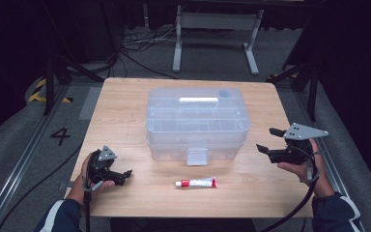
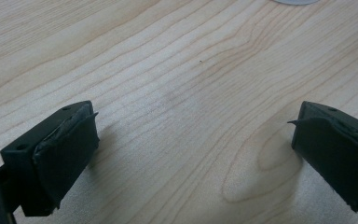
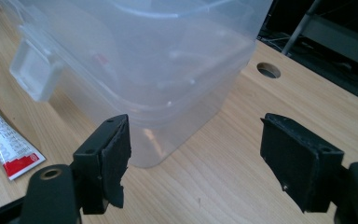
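Wooden table [image 1: 125, 111]; both grippers gape, light soft tube [image 1: 196, 182] between them, best pinched mid-body by right gripper [image 1: 269, 141]

Red-and-white tube [image 1: 196, 182], clear box [image 1: 197, 123]

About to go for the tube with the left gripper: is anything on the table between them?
Nothing visible. The left gripper sits open, left of the tube, with bare table between them. The clear box stands farther back, off that line.
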A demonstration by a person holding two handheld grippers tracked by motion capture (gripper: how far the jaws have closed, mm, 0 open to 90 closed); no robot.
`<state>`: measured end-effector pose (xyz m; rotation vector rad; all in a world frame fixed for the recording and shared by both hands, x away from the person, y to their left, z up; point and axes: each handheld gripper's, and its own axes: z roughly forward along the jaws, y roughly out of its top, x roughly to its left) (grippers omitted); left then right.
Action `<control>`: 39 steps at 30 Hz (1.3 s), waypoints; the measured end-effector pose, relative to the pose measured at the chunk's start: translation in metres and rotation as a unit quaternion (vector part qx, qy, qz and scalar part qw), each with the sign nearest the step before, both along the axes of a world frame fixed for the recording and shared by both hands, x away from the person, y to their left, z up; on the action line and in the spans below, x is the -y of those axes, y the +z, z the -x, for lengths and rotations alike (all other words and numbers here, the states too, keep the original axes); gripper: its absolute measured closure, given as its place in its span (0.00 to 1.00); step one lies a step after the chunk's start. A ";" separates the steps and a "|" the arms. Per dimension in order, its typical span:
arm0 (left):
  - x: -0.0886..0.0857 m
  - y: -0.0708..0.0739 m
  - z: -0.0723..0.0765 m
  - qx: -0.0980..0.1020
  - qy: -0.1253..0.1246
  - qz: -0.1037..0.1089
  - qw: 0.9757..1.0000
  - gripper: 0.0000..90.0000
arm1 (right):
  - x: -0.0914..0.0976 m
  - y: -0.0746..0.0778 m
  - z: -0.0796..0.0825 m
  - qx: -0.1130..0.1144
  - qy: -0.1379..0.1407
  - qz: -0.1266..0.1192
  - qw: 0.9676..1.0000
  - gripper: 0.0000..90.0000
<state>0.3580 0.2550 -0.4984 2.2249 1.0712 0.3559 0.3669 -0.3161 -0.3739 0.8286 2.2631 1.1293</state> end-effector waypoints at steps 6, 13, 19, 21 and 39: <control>0.000 0.000 0.000 0.000 0.000 0.000 1.000 0.01 | -0.010 0.012 -0.003 0.010 0.012 0.000 1.000 0.28; 0.000 0.000 0.000 0.001 0.001 0.001 1.000 0.01 | -0.023 0.026 -0.008 0.022 0.027 -0.007 0.999 0.29; 0.000 0.000 0.000 0.001 0.001 0.001 1.000 0.01 | -0.033 0.034 -0.011 0.029 0.030 -0.001 0.999 0.30; 0.000 0.000 0.000 0.001 0.001 0.001 1.000 0.01 | -0.037 0.036 -0.012 0.032 0.035 0.003 0.999 0.30; 0.001 0.000 0.001 0.001 0.007 0.001 1.000 0.01 | -0.087 0.049 -0.041 0.028 0.054 0.020 0.998 0.41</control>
